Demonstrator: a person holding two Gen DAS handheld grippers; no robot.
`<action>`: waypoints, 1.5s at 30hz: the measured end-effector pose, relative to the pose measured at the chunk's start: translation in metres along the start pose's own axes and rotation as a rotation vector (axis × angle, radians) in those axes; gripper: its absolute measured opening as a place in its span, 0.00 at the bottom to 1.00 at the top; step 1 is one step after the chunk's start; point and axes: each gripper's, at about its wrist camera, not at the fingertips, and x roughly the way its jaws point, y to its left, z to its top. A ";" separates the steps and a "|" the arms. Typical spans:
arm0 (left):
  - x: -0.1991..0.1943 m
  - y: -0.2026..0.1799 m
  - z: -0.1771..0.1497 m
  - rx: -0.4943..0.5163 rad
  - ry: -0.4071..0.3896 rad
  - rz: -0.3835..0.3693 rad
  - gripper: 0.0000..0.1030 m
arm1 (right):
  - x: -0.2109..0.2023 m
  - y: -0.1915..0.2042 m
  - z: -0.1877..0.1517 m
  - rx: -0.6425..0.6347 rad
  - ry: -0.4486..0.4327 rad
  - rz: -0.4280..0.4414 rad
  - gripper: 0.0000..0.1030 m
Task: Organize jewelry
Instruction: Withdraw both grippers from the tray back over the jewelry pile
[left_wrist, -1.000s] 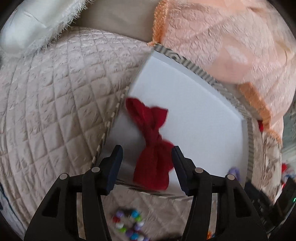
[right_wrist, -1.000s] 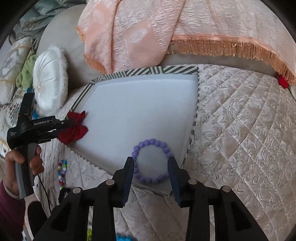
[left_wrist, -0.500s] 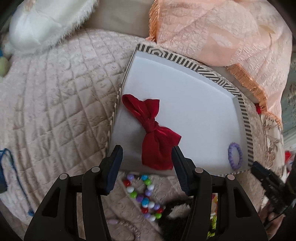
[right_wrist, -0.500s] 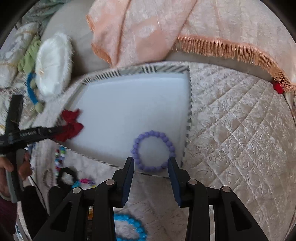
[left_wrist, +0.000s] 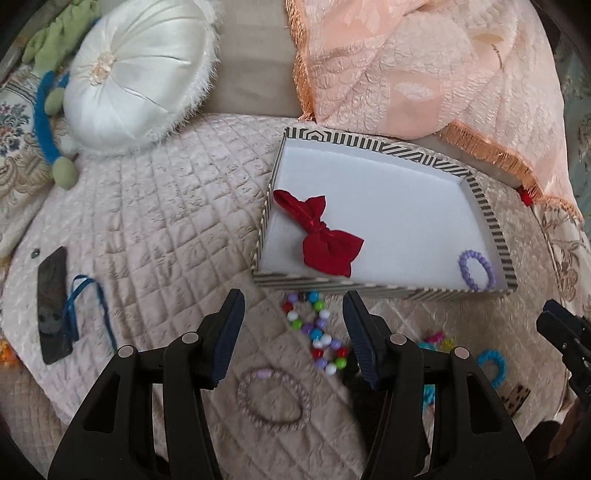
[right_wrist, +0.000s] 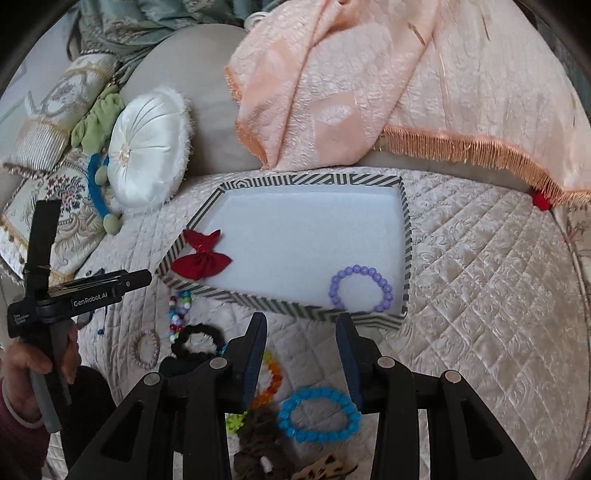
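Observation:
A striped-rim tray (left_wrist: 369, 142) with a white floor lies on the quilted bed. A red bow (left_wrist: 325, 243) rests in its near left corner and a purple bead bracelet (left_wrist: 476, 269) in its near right corner. My left gripper (left_wrist: 293, 299) hovers open and empty above a multicoloured bead strand (left_wrist: 317, 332) and a pale pink bracelet (left_wrist: 273, 398) in front of the tray. My right gripper (right_wrist: 301, 319) hangs before the tray's near rim (right_wrist: 295, 180), its jaws opening with nothing between them. Below it lie a blue bracelet (right_wrist: 319, 415), orange beads (right_wrist: 271, 376) and a black scrunchie (right_wrist: 195, 339).
A white round cushion (left_wrist: 136, 74) and a peach fringed throw (left_wrist: 424, 62) lie behind the tray. A dark phone (left_wrist: 53, 302) and a blue cord (left_wrist: 88, 306) lie on the quilt at the left. A person's hand (right_wrist: 22, 365) grips the left gripper's handle.
Both grippers drew back and rose away from the tray. The bow and the purple bracelet stay in the tray, and the loose jewelry in front of it came into view.

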 end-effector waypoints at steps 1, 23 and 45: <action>-0.005 0.000 -0.004 0.001 -0.010 0.003 0.54 | -0.003 0.003 -0.002 -0.001 -0.003 0.001 0.37; -0.042 0.003 -0.056 0.020 -0.048 0.048 0.54 | -0.029 0.043 -0.038 -0.049 0.015 0.021 0.47; -0.038 0.016 -0.072 -0.006 -0.008 0.032 0.54 | -0.014 0.062 -0.052 -0.074 0.061 0.031 0.48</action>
